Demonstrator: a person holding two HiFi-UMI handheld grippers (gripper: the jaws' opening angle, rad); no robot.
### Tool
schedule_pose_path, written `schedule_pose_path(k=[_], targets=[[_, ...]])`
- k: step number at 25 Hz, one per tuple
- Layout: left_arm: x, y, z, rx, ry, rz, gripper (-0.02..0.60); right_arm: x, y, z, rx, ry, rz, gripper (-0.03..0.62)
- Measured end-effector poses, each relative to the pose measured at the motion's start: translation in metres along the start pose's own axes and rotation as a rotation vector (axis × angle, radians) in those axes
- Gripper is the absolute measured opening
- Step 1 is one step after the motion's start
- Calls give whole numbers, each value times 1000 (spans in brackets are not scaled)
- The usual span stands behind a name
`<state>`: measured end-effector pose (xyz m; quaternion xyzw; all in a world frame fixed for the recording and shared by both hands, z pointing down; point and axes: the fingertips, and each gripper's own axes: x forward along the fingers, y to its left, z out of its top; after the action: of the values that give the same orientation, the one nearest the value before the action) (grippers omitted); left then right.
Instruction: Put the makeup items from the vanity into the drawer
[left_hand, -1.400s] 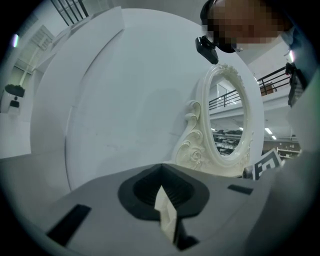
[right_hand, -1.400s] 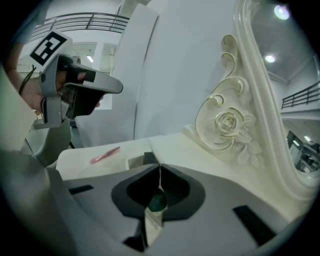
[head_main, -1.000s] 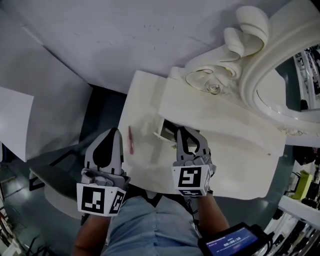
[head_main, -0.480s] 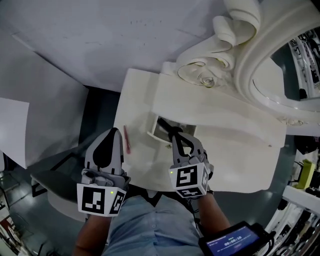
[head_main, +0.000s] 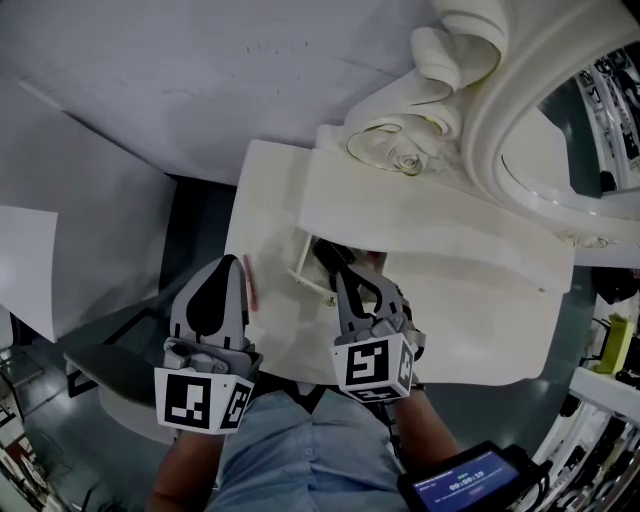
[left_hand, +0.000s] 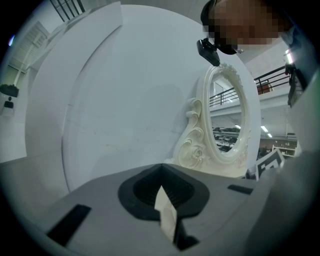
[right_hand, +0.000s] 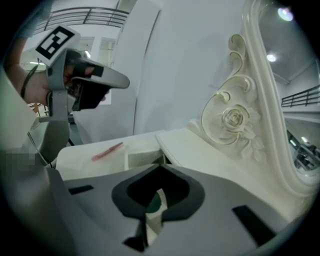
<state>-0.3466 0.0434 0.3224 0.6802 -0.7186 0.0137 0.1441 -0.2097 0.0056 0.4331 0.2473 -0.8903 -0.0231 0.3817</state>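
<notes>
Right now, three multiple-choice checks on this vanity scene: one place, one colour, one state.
1. Where does the slim makeup stick lie?
A) on the vanity top, left of the drawer
B) inside the drawer
C) nowhere in view

2. What colour is the stick?
A) blue
B) black
C) pink-red

3. The drawer is:
A) pushed fully shut
B) partly out
C) off the vanity

Key: 1 A, the stick rests on the bare top beside the drawer. 2 C, it shows pink-red in the head and right gripper views. 3 B, the drawer's box juts out, with the right gripper at its front.
</notes>
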Motion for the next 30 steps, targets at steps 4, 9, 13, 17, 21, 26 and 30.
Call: schedule_pose_path(k=[4,9,13,17,21,26,30], targets=[[2,1,1,-3,-3,3,-2,13,-17,-24,-4,118,-45,3],[3,5,1,-9,-8,19,-2,9,-19,-4,45,36,-11,3],[-2,9,4,-9,-21,38,-2,8,-2,23,72,-47,51,3],[-16,25,8,-13,-37,80,-2,6,34,59,57,-140,144,3],[-33,45,10,-19,-45,119,-2,14,81,76,77,-155,257,3],[-51,69,2,-40,-29,152,-2,40,124,64,171,-67,346,5],[-56,86,-14,-62,0,159,-2,64,140,42,171,37,340,78]])
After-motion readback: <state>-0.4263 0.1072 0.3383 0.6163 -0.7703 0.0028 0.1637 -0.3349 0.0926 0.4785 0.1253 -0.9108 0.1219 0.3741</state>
